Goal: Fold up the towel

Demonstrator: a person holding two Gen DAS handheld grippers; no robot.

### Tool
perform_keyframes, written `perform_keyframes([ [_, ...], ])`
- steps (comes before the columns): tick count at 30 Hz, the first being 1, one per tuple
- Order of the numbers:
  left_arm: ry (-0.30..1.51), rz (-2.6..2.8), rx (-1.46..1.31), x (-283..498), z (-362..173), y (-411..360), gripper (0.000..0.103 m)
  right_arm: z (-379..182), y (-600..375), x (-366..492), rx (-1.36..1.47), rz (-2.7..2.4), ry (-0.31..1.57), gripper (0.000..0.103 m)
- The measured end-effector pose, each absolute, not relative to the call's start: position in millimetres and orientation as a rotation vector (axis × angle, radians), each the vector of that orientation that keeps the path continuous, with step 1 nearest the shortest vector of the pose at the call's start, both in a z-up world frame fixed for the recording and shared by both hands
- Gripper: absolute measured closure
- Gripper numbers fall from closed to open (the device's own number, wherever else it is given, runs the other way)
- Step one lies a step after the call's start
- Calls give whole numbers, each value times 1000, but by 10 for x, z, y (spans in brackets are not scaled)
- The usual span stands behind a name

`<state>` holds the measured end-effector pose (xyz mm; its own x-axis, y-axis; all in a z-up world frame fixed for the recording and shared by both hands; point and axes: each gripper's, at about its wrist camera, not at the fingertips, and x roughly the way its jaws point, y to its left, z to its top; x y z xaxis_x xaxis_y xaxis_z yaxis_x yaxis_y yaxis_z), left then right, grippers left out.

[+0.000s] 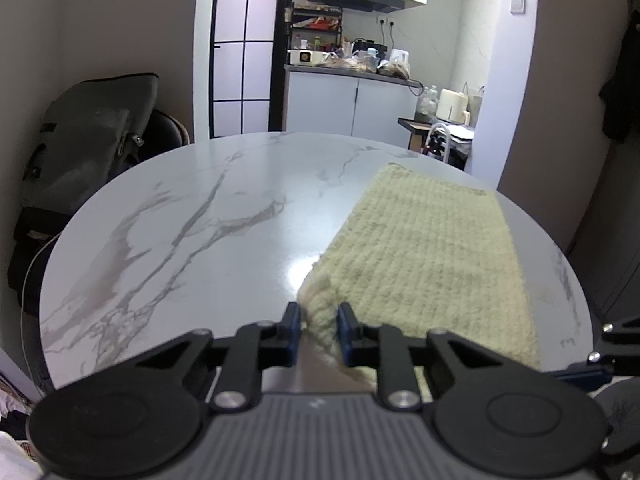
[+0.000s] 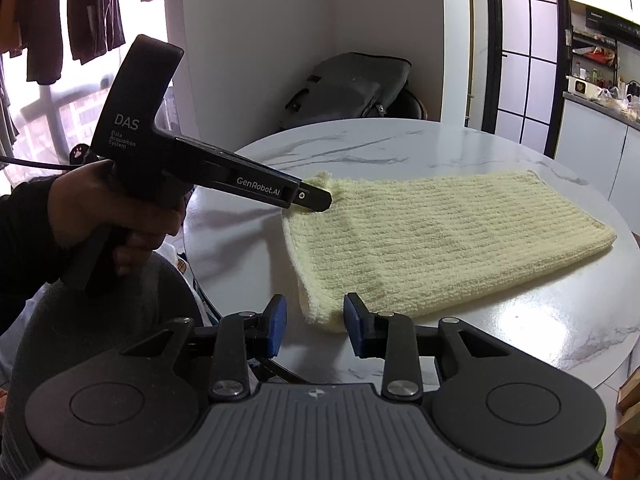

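A pale yellow ribbed towel (image 1: 432, 248), folded into a long strip, lies on the round marble table (image 1: 180, 220). My left gripper (image 1: 320, 320) is shut on the towel's near corner, which bunches up between the blue pads. In the right wrist view the same gripper (image 2: 324, 200), held by a hand (image 2: 120, 216), pinches the far left corner of the towel (image 2: 440, 232). My right gripper (image 2: 316, 320) stands open astride the near corner. Its right pad touches the cloth, while a gap shows beside its left pad.
A grey backpack (image 2: 352, 84) sits on a chair behind the table (image 2: 520, 320), also seen as the backpack (image 1: 92, 140) at left. A cluttered kitchen counter (image 1: 348, 68) is beyond. Dark clothes (image 2: 92, 8) hang by a window.
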<state>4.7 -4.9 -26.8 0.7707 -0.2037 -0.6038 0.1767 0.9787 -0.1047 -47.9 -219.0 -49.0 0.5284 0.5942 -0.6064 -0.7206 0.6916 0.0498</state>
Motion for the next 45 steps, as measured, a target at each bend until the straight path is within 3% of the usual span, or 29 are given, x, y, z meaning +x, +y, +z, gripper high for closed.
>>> perform_keyframes([
  [4, 660, -217, -79, 42, -277, -10, 86, -487, -2179, -474, -252, 779, 628, 86],
  [5, 660, -220, -94, 40, -278, 8, 86, -486, -2182, -470, -252, 777, 628, 94],
  [22, 639, -199, -305, -202, -205, 461, 90, -334, -2051, -487, -206, 872, 612, 96],
  [45, 569, -152, -301, -385, 199, 617, 90, -60, -2013, -525, -74, 988, 554, 96],
])
